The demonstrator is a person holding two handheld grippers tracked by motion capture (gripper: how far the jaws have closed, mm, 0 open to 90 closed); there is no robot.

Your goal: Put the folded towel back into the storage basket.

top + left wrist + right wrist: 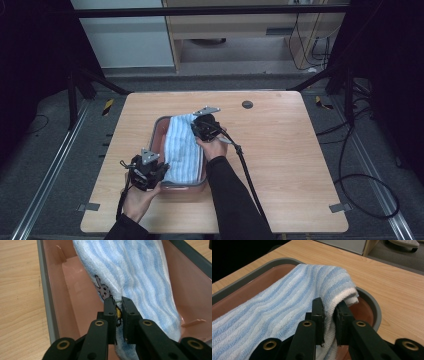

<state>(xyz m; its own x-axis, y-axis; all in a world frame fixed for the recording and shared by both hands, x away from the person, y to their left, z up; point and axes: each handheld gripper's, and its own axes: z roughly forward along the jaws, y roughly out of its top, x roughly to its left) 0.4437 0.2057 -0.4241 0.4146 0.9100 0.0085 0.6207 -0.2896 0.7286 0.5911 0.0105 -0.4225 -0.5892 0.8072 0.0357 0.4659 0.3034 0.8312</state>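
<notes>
In the high view I hold a blue-and-white striped towel (182, 150) stretched over a pink plastic bin with a grey rim (156, 134), which sits at the middle of the wooden table (290, 165). My left gripper (150, 172) is at the lower left of the bin, near its bottom edge in the frame, and my right gripper (202, 125) is at the bin's upper right corner. The towel runs between the two along the length of the bin.

In the left gripper view my left gripper (118, 307) is clamped on the towel's (140, 277) near edge, with the cloth pinched between the two black jaws. A small rabbit figure (102, 288) is printed on the towel just above and left of the jaw tips. The bin's (72, 305) pink floor lies bare at the left of the frame, and a small tab stands on its wall at the upper left.

In the right gripper view my right gripper (330, 308) is clamped on a folded corner of the towel (287, 302), which bunches up over the jaws at the centre. The bin's (374, 307) rounded grey rim curves behind at the right, with the table (392, 285) beyond.
</notes>
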